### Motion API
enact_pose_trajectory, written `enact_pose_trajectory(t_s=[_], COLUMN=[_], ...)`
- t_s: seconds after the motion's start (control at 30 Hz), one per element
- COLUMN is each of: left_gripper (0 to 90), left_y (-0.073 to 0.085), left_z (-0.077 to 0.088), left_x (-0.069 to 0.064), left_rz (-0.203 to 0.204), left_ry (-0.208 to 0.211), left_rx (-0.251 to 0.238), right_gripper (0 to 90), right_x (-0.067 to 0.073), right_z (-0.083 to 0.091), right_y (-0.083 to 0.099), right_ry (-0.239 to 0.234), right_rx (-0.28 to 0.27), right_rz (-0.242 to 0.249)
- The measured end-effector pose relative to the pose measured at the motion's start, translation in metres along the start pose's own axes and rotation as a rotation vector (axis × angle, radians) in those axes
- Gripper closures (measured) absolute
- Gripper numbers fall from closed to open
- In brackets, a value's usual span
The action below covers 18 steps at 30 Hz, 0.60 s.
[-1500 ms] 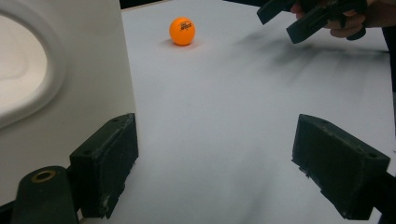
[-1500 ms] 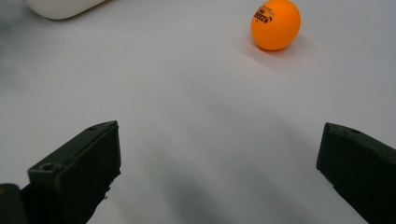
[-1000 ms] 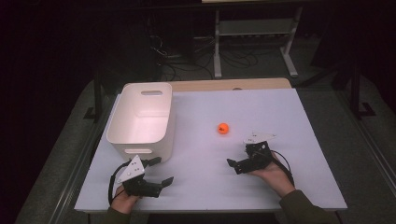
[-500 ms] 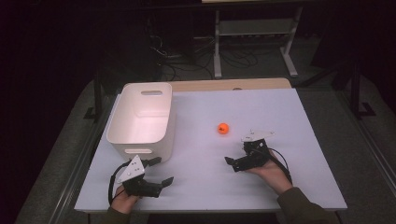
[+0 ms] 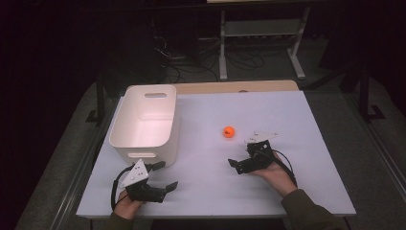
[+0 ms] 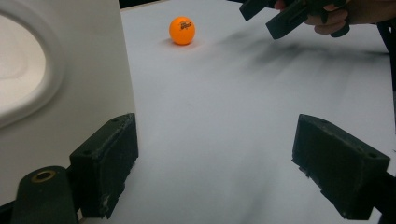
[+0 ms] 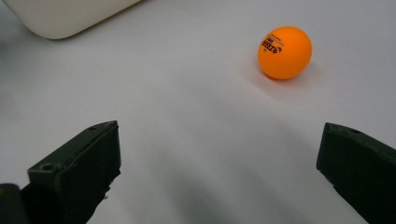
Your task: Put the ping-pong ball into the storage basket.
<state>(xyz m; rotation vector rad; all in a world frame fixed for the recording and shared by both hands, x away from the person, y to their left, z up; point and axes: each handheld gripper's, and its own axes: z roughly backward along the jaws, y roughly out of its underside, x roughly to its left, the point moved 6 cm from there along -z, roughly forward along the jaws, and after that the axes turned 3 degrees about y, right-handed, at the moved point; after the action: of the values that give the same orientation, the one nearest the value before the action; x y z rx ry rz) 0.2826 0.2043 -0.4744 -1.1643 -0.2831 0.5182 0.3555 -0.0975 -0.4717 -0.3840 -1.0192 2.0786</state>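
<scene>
Small orange plastic ball [image 5: 229, 131] lies just up-left of the nearer, wide-open, empty right gripper [image 5: 242, 163]; open left gripper [image 5: 162, 176] sits lower left beside the white plastic bin [image 5: 143, 143].

Matt orange ball [image 7: 284, 52]; smooth white plastic bin [image 5: 143, 124].

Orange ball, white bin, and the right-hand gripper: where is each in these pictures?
ball [image 7: 284, 52], right gripper view, middle of its orange surface.
bin [image 5: 143, 148], high view, its near outer wall.
right gripper [image 5: 238, 166], high view, midway between its open fingertips.
</scene>
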Motion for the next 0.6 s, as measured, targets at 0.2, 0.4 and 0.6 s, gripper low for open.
enact_pose_trajectory(t_s=[0.2, 0.4, 0.6], left_gripper=[14.2, 14.2, 14.2], left_y=[0.000, 0.000, 0.000], left_z=[0.000, 0.000, 0.000], left_x=[0.000, 0.000, 0.000], left_rz=[0.001, 0.001, 0.001], left_ry=[0.001, 0.001, 0.001], left_rx=[-0.002, -0.001, 0.001], right_gripper=[0.0, 0.0, 0.0], right_x=[0.001, 0.001, 0.001], right_z=[-0.005, -0.008, -0.012], right_y=[-0.003, -0.006, -0.010], right_ry=[-0.001, 0.000, -0.002], right_rx=[0.002, 0.003, -0.002], right_rz=[0.002, 0.003, 0.006])
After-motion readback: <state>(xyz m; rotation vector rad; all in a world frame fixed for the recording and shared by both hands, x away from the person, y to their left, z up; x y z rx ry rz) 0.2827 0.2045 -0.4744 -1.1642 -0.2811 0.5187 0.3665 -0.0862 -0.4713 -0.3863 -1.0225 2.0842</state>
